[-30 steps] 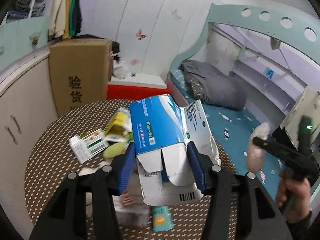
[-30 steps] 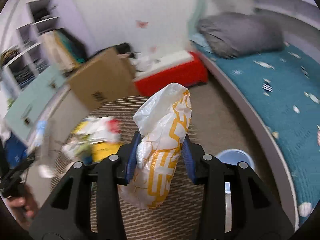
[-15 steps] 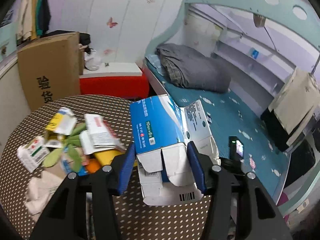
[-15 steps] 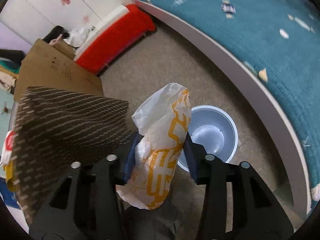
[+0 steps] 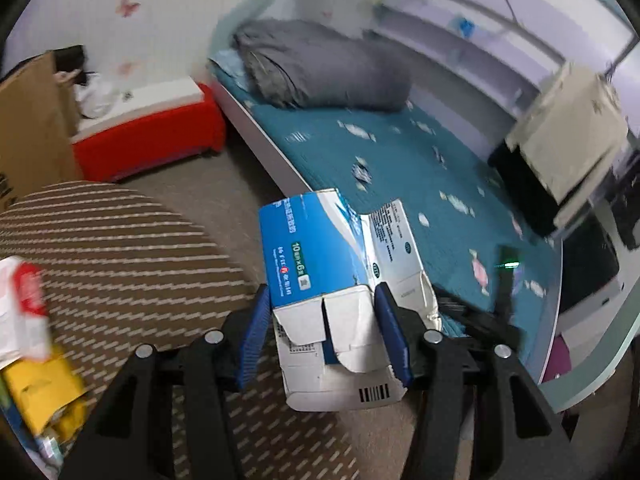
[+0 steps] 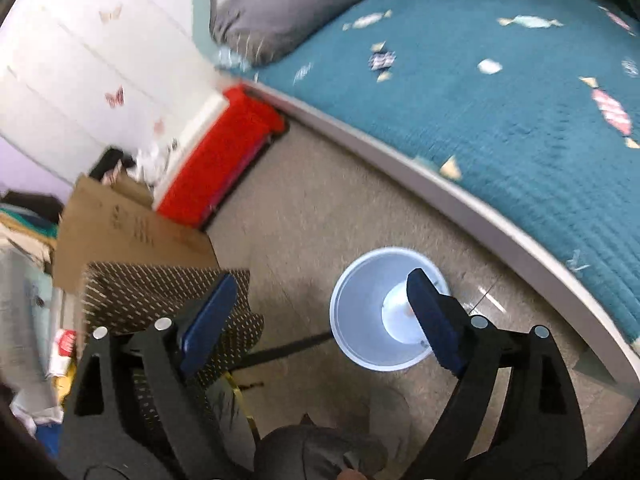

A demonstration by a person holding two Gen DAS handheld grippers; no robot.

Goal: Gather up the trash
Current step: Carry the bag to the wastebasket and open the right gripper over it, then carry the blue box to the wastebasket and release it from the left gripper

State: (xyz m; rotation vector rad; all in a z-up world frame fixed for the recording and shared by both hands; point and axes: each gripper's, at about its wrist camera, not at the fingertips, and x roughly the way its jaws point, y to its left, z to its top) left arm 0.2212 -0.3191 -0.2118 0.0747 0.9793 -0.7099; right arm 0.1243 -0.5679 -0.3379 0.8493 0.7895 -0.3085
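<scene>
Beige floor lies between a bed with a teal cover and a round tabletop with a brown patterned cloth. Over this floor the left tool holds a blue and white carton between its blue pads, which press on both sides of the carton near its torn open flaps; the carton points away from the camera, toward the edge of the bed. At the left of the tabletop some other trash remains, a white and red wrapper and a yellow packet, blurred. In the right wrist view the right tool is above a pale blue bin that stands on the floor near the bed frame. Its jaws are opening and stand wide, with nothing between them. Farther away are a red box and a brown cardboard box against the white wall, and a grey pillow on the bed.
</scene>
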